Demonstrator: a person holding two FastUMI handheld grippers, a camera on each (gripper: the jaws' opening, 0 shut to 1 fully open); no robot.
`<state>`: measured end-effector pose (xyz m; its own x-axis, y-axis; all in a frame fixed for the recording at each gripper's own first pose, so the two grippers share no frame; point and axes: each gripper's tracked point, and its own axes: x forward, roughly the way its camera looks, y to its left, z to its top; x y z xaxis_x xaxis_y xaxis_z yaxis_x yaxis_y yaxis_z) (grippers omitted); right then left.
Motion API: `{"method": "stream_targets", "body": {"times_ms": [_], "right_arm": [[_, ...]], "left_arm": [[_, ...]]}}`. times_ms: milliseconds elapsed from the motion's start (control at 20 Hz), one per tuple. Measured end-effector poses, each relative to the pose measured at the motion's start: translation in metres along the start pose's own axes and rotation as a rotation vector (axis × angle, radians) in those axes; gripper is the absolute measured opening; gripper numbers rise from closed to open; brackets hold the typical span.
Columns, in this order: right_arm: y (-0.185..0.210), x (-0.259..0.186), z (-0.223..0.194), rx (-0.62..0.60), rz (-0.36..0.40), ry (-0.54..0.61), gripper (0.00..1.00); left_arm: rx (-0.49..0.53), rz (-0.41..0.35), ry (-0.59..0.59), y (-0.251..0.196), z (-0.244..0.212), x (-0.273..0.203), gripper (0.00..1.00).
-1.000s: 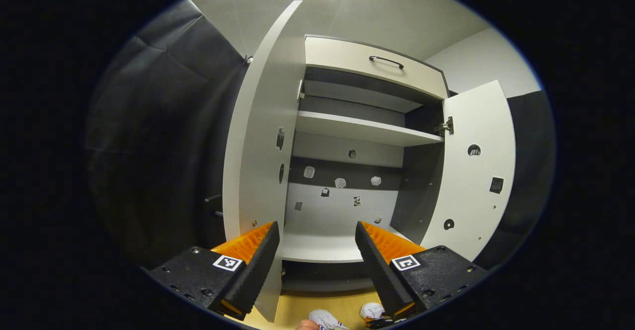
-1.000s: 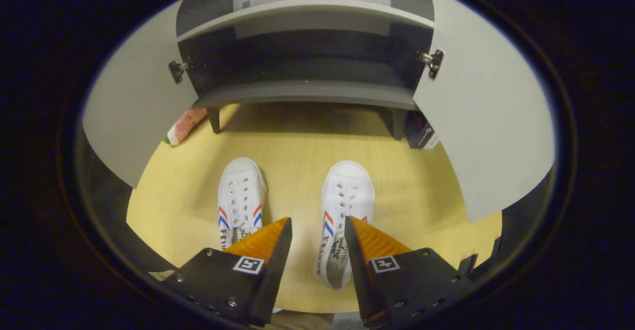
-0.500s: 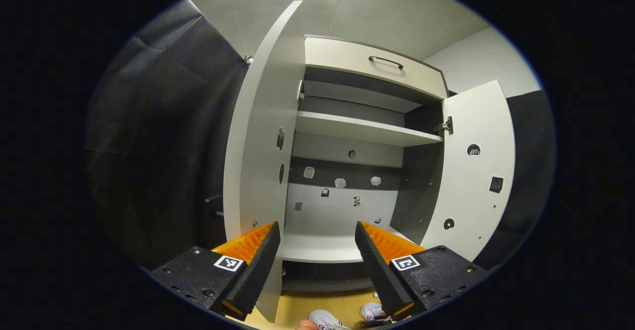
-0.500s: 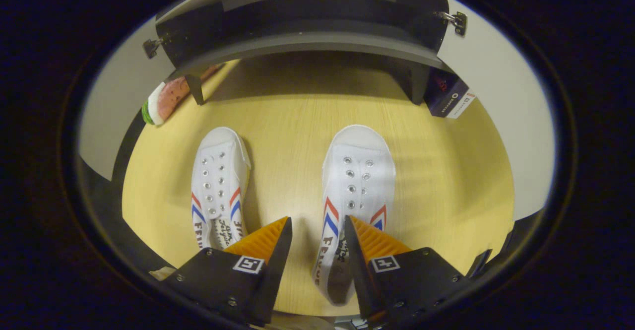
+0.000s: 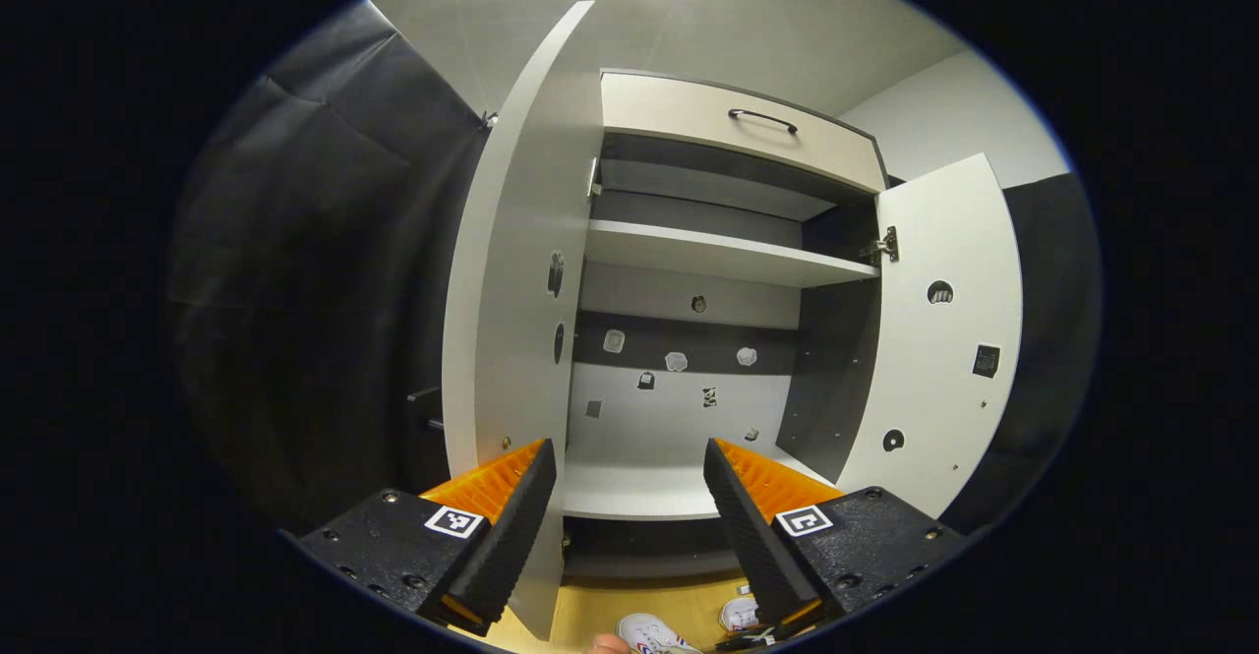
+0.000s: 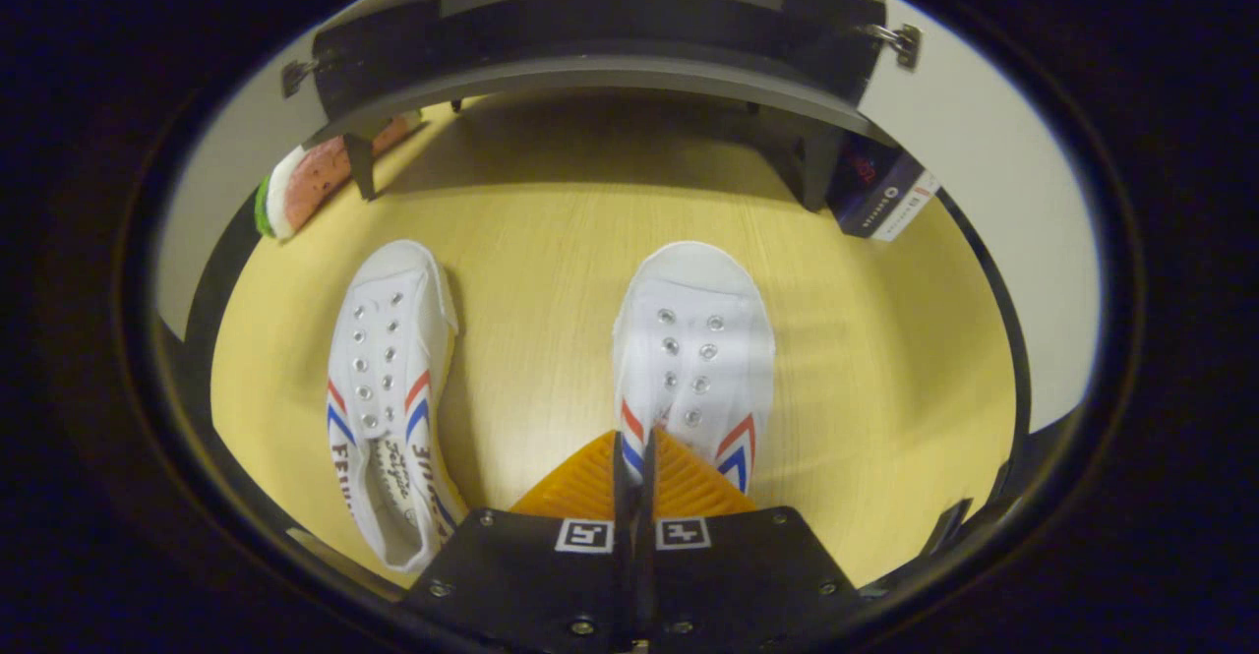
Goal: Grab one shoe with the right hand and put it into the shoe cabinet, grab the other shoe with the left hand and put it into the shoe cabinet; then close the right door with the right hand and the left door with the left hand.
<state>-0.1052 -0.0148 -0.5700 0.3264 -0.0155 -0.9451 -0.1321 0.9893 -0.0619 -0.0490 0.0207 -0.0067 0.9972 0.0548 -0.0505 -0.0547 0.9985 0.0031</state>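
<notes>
The right gripper (image 6: 634,452) has its fingers pinched on the side wall of the right shoe (image 6: 694,344), which sits on the floor (image 6: 551,231) before the shoe cabinet (image 5: 689,270). The left gripper (image 5: 629,477) holds its fingers wide apart, facing the open cabinet. The left shoe (image 6: 389,388) lies beside the first.

White shoes (image 6: 693,359), red-blue stripes

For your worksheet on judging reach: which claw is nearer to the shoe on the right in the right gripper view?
Right. The right claw is shut on that shoe's side at the opening; the left claw hangs open, facing the cabinet shelves, well above the floor.
</notes>
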Motion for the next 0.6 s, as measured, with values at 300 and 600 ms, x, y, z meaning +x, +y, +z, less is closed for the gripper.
{"method": "stream_targets", "body": {"times_ms": [300,600], "right_arm": [[-0.002,-0.025,0.009,0.154,0.067,-0.061,0.0],[0.008,-0.079,0.035,0.276,0.172,-0.146,0.0]], "left_arm": [[0.001,-0.011,-0.004,0.0,0.001,-0.001,0.93],[-0.007,-0.03,-0.006,-0.001,0.0,-0.001,0.92]]}}
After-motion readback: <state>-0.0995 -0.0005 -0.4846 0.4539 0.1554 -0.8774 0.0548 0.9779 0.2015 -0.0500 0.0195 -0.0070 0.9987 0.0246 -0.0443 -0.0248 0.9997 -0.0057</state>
